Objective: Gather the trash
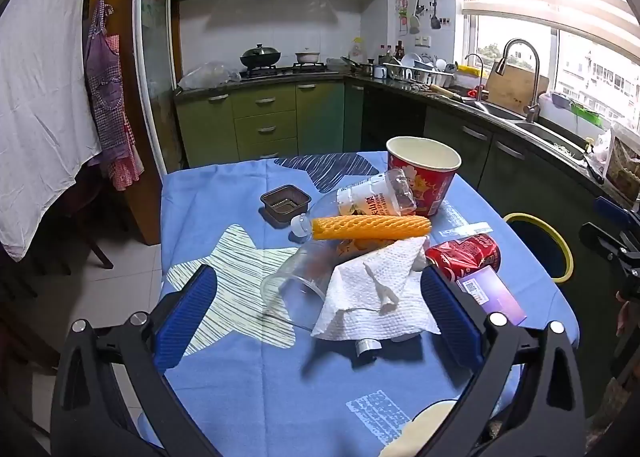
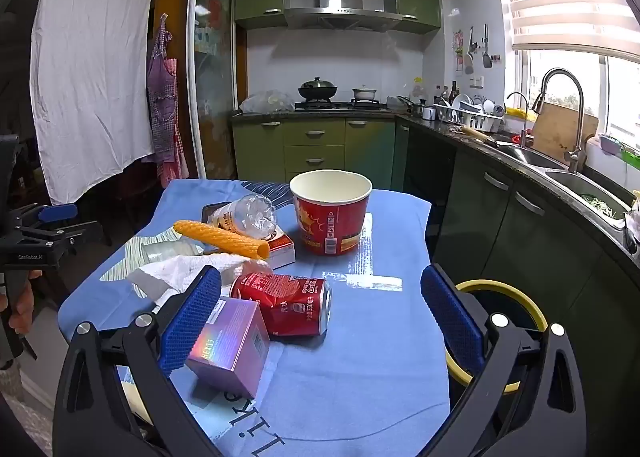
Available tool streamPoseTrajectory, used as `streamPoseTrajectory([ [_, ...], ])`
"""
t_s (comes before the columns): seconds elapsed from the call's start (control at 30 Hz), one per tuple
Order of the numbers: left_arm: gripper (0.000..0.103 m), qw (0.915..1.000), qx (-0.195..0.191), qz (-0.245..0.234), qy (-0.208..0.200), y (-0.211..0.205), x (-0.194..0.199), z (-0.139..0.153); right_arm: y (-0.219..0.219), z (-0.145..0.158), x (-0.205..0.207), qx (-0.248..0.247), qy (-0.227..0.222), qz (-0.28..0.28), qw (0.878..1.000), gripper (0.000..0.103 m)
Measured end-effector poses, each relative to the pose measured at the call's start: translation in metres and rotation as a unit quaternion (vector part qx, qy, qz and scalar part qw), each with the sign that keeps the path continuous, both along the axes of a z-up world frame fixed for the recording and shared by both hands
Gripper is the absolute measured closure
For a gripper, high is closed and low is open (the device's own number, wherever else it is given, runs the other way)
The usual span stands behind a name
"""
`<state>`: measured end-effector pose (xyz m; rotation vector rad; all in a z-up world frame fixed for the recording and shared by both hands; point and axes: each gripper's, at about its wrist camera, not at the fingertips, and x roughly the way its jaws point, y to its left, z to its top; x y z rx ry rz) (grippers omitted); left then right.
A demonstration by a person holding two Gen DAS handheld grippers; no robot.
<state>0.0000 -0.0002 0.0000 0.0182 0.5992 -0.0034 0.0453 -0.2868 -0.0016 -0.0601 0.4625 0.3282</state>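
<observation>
Red can (image 2: 286, 304), orange foam net (image 1: 370, 228), blue star-patterned tablecloth (image 1: 256, 369)

**Trash heaped on the blue tablecloth**

The left gripper (image 1: 318, 311) hangs wide open over a white paper towel (image 1: 374, 293) and a tipped clear cup (image 1: 294, 281). Behind them lie an orange foam sleeve (image 1: 370, 227), a crushed bottle (image 1: 376, 195) and a red can (image 1: 466, 255). A red paper bucket (image 1: 424, 177) stands near the tablecloth's (image 1: 256, 389) far edge.
</observation>
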Motion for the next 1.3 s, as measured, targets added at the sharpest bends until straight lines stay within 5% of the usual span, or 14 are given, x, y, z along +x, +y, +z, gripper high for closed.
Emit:
streamPoseTrajectory([
  [1.3,0.006,1.0000,0.003,-0.001,-0.003,0.000,-0.006,0.003,-0.002,0.006,-0.006,0.004,-0.002,0.001,1.000,0.004],
])
